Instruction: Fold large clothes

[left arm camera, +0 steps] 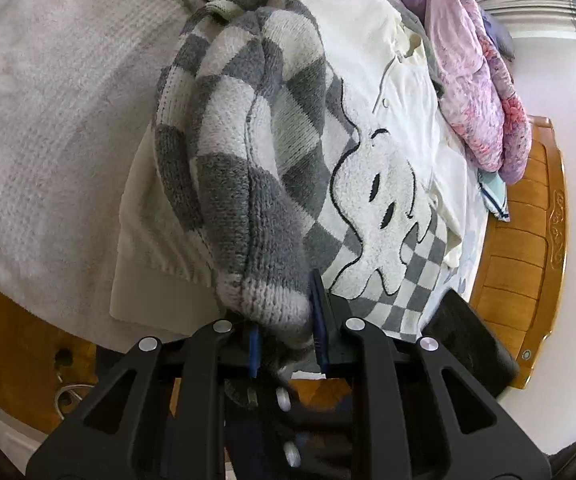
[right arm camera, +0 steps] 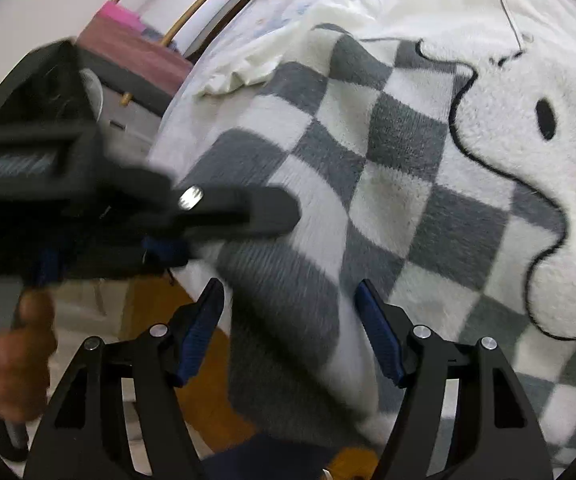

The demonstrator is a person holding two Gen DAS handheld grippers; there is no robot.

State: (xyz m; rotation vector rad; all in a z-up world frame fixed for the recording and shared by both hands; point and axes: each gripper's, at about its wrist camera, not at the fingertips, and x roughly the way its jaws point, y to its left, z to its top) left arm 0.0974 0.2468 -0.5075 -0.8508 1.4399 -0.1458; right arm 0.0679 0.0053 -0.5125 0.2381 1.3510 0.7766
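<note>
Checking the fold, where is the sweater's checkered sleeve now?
In the left wrist view, the sleeve is centre, clamped in the left gripper, above the sweater's ghost patch.

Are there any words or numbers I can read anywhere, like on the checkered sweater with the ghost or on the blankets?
None: no words, numbers or labels show in either view.
The checkered sweater has only a picture, a white ghost with black eyes, no letters.
The pink floral quilt shows only flowers.
The wooden footboard carries a carved swirl, not writing.
</note>
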